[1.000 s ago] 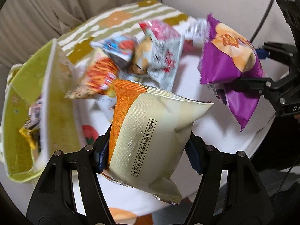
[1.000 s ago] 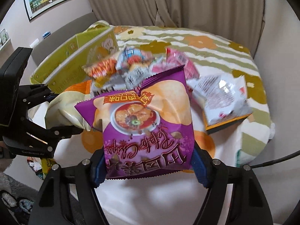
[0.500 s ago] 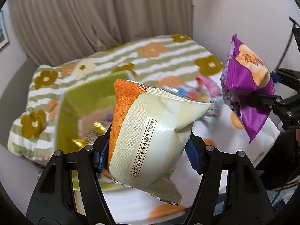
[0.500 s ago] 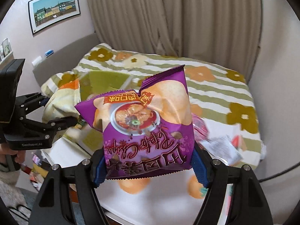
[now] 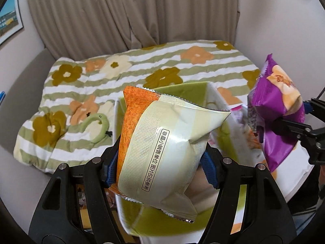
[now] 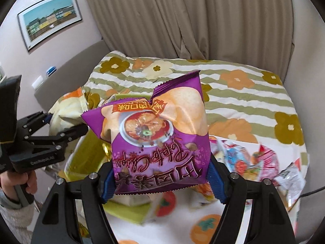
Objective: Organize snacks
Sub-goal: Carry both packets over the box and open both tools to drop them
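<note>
My left gripper (image 5: 160, 166) is shut on a cream and orange snack bag (image 5: 162, 146), held in the air over the open green box (image 5: 182, 93). My right gripper (image 6: 160, 181) is shut on a purple potato chip bag (image 6: 156, 142), raised above the near corner of the same green box (image 6: 87, 158). In the left wrist view the purple bag (image 5: 276, 109) hangs at the right, pinched by the right gripper (image 5: 284, 122). In the right wrist view the cream bag (image 6: 67, 109) shows at the left in the left gripper (image 6: 65, 126).
Several loose snack packets (image 6: 254, 162) lie on the white fruit-print cloth (image 6: 203, 223) to the right of the box. A striped flower quilt (image 5: 121, 71) covers the bed behind, with curtains (image 5: 132, 14) and walls beyond. A small green plush (image 5: 97, 126) lies on the quilt.
Both grippers have risen and swung left from above the snack pile to above the green box, each still gripping its bag. The loose snacks have slid out to the right.
</note>
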